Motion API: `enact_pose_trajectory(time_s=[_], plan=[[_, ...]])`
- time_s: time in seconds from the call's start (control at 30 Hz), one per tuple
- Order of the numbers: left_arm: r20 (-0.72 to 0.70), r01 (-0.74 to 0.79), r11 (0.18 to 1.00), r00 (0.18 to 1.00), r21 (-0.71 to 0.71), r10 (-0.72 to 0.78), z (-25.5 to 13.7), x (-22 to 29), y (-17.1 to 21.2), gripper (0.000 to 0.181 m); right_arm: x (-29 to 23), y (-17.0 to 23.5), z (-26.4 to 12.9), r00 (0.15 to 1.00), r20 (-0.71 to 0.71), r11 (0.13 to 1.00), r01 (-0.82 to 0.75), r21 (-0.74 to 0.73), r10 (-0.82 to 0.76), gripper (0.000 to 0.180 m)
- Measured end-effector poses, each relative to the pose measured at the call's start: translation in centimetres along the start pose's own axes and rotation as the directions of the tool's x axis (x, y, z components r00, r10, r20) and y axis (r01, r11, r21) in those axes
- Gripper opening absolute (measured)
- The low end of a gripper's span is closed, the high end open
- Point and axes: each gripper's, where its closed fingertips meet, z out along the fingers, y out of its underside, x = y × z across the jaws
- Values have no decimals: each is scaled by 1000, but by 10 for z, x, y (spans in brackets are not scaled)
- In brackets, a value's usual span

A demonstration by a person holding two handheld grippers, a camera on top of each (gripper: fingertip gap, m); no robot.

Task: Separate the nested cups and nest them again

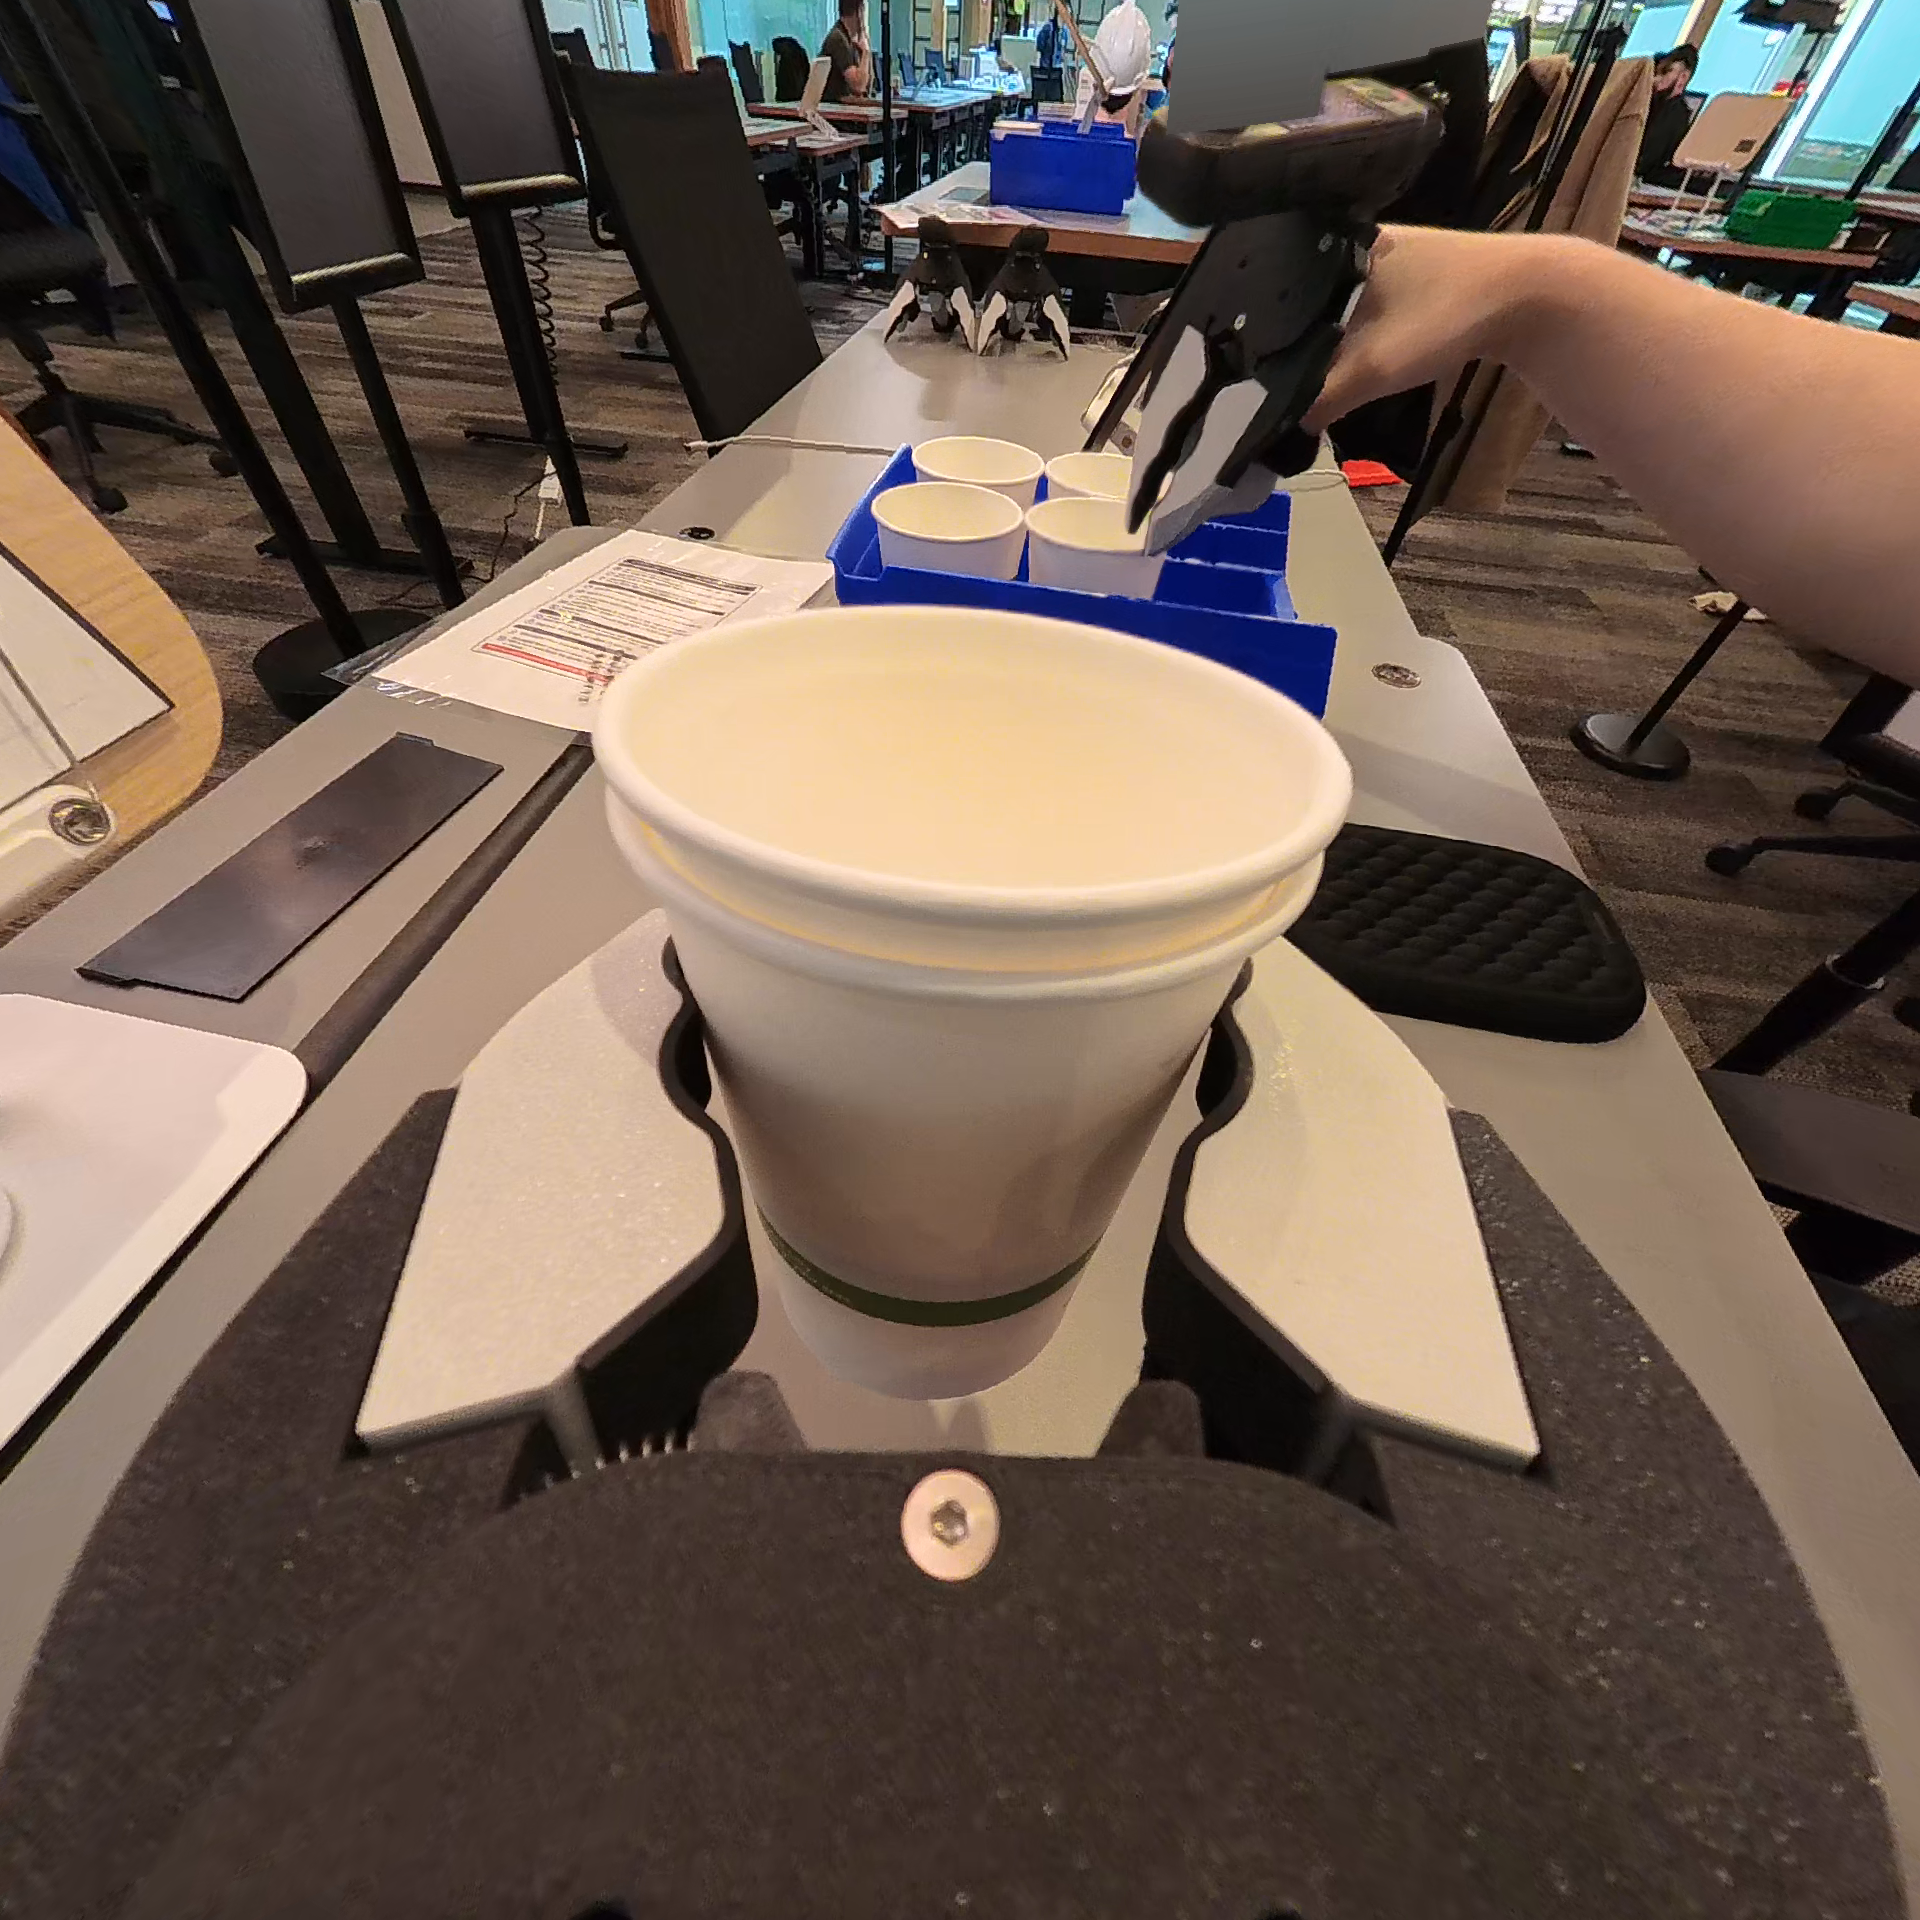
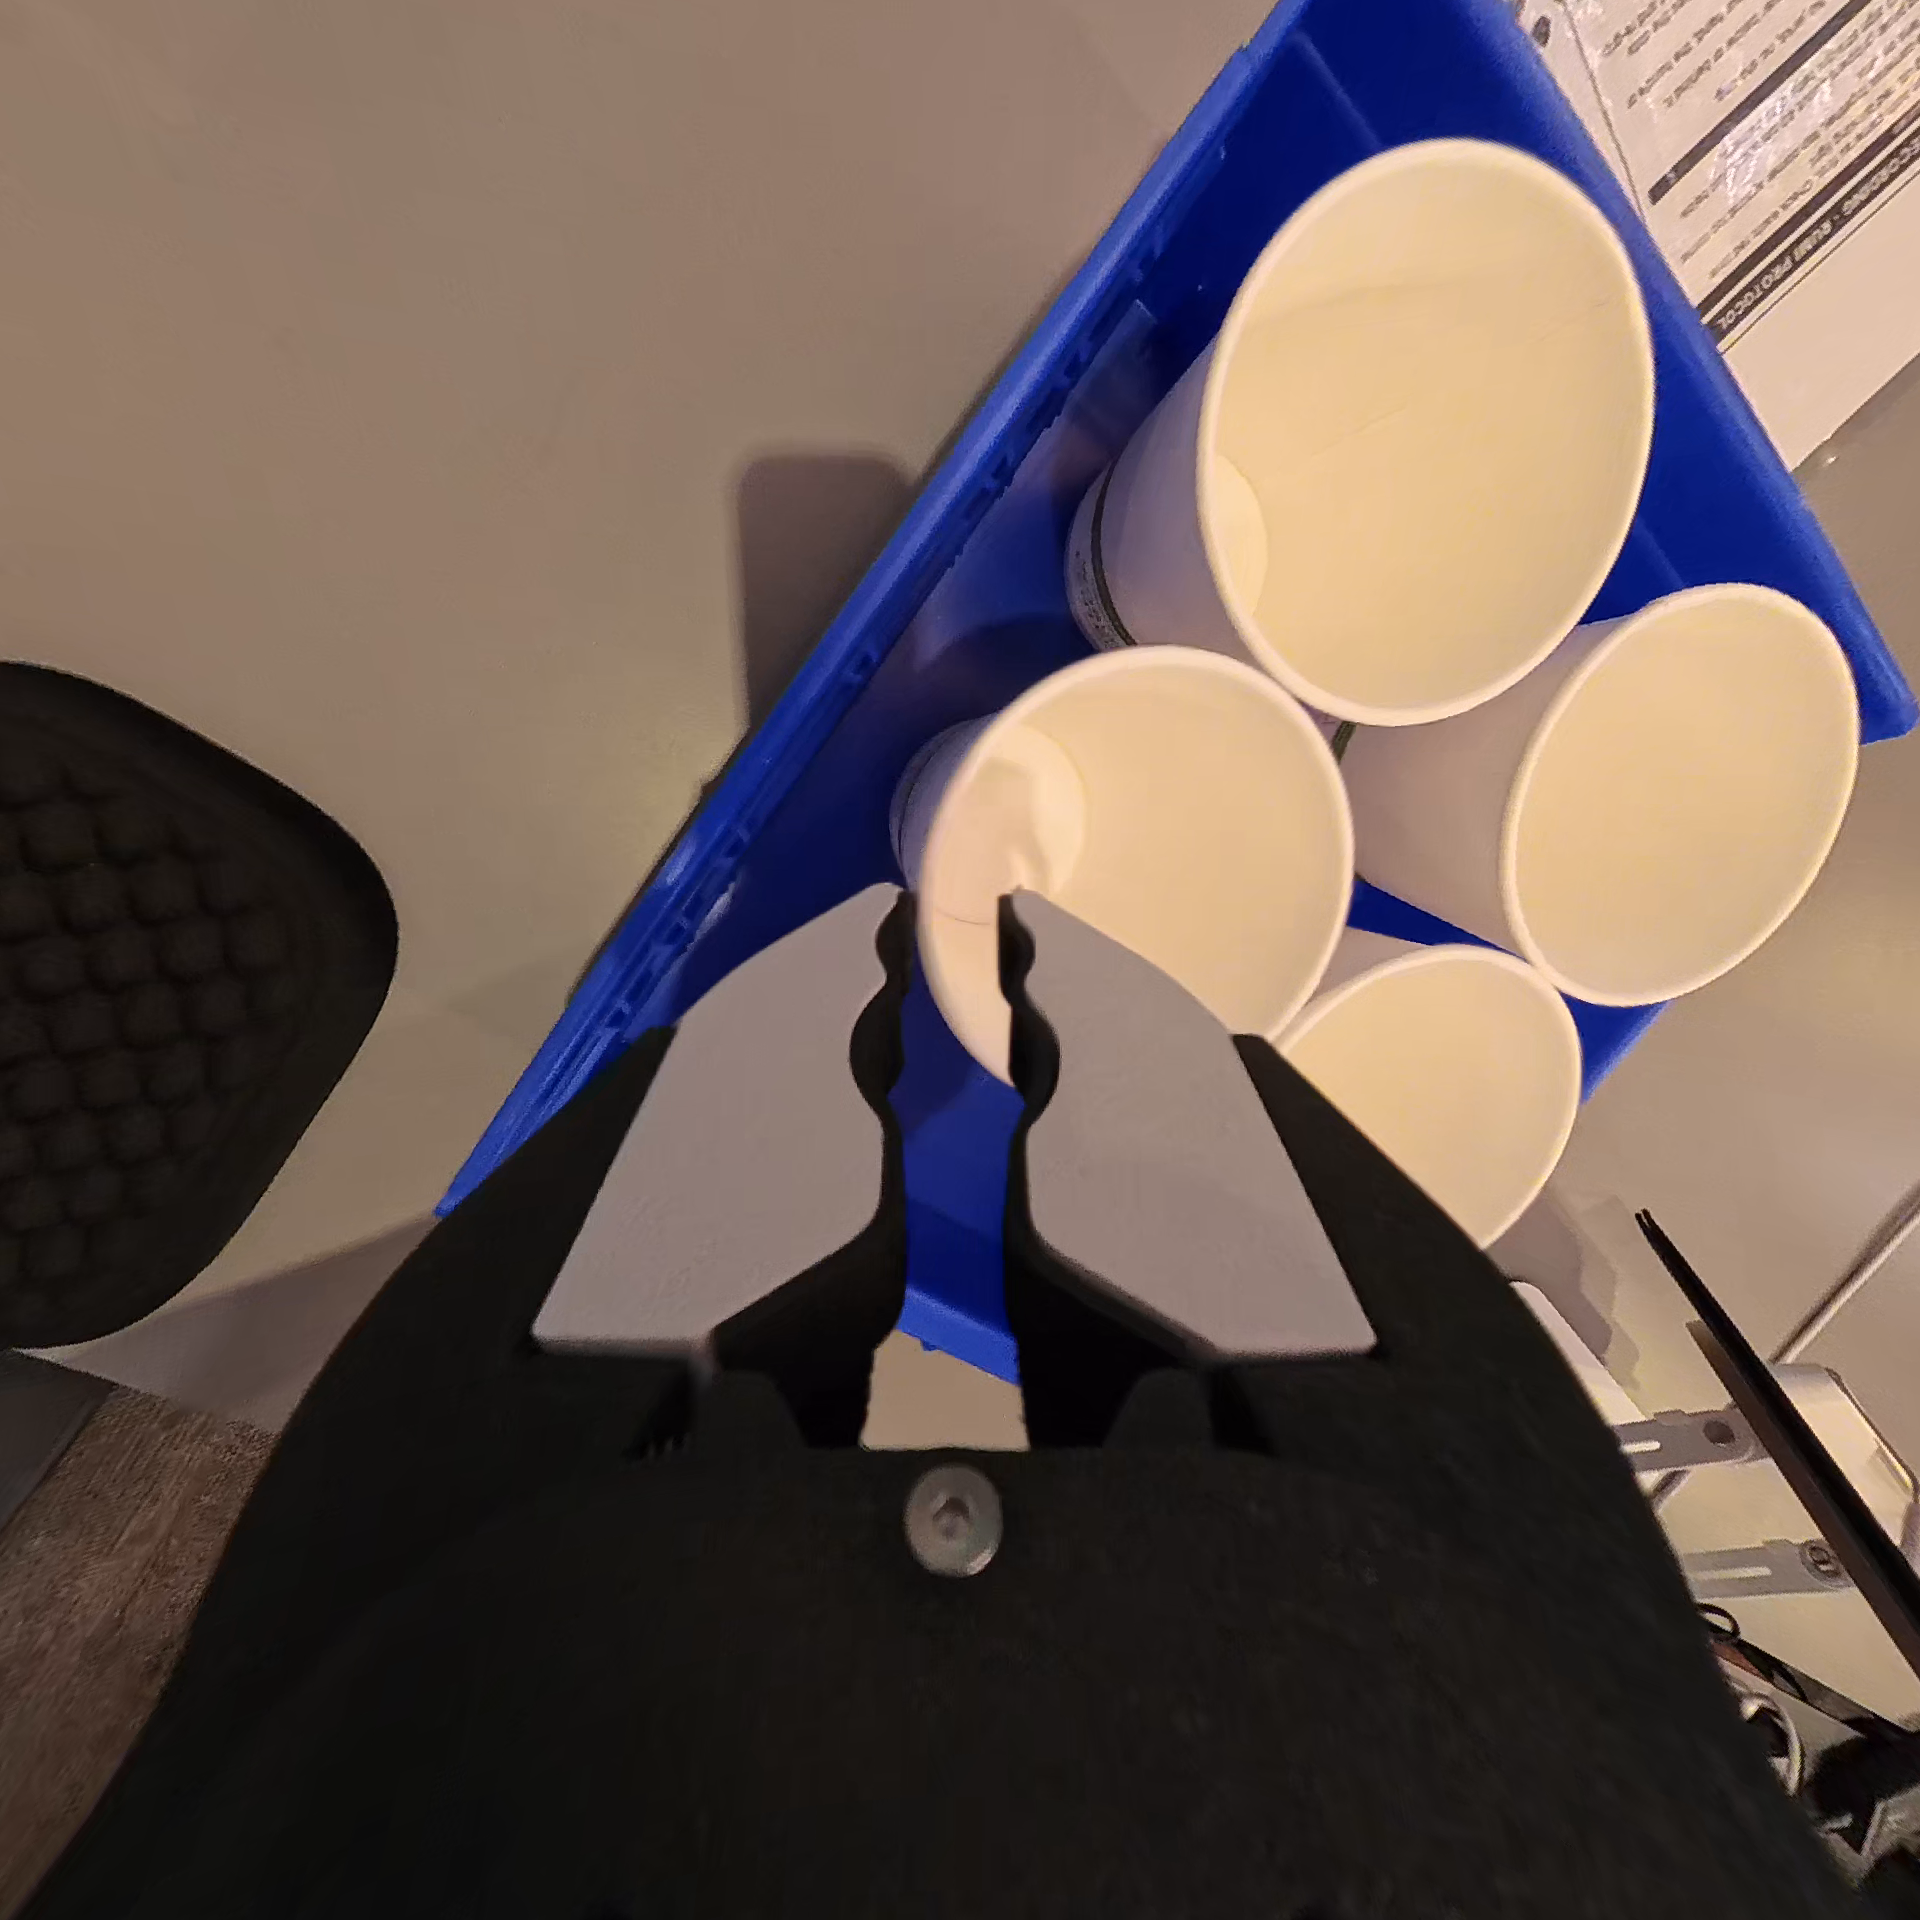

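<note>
- Left wrist view: the left gripper (image 1: 951,1122) is clenched around a stack of two nested white paper cups (image 1: 961,997), one finger on each side of the outer cup's wall, holding the stack upright above the grey table (image 1: 665,852).
- The inner cup's rim sits slightly above the outer one's; a dark green band with small print too fine to read circles the outer cup near its base.
- Farther along the table a blue bin (image 1: 1195,613) holds four single white cups.
- The right gripper (image 1: 1153,525), held by a person's hand (image 1: 1392,332), reaches down to the nearest right cup (image 1: 1091,545) in the bin.
- A printed sheet (image 1: 613,623) lies left of the bin and a black padded mat (image 1: 1475,925) lies to the right.
- Right wrist view: the right gripper (image 2: 956,904) pinches that cup (image 2: 1132,852) by its rim, one finger inside and one outside the wall.
- The three other cups stand close around it in the bin (image 2: 810,935).
- The printed sheet (image 2: 1787,145) shows at the top right corner.
</note>
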Motion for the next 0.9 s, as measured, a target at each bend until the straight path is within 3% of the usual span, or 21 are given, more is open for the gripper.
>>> enact_pose_trajectory(time_s=[0.13,0.27,0.37,0.5,0.7,0.9], plan=[[-2,2,1000,1000,9,-2,-1,0,-2,93,0,-16,-26,999,-45,999,30,22,-29,21],[-2,-4,1000,1000,7,4,0,1,-2,93,-28,-77,-74,982,-91,979,177,104,-168,20],[-3,-2,1000,1000,10,2,2,2,-2,93,-94,-143,-106,934,-10,911,352,214,-358,20],[-10,-4,1000,1000,4,4,4,5,-1,93,-193,-214,-134,795,89,762,533,368,-599,19],[-19,-15,1000,1000,6,15,3,9,-4,93,-266,-261,-124,650,87,624,672,398,-755,12],[-14,-31,999,999,8,31,1,11,-7,93,-283,-273,-106,615,112,609,706,361,-780,8]])
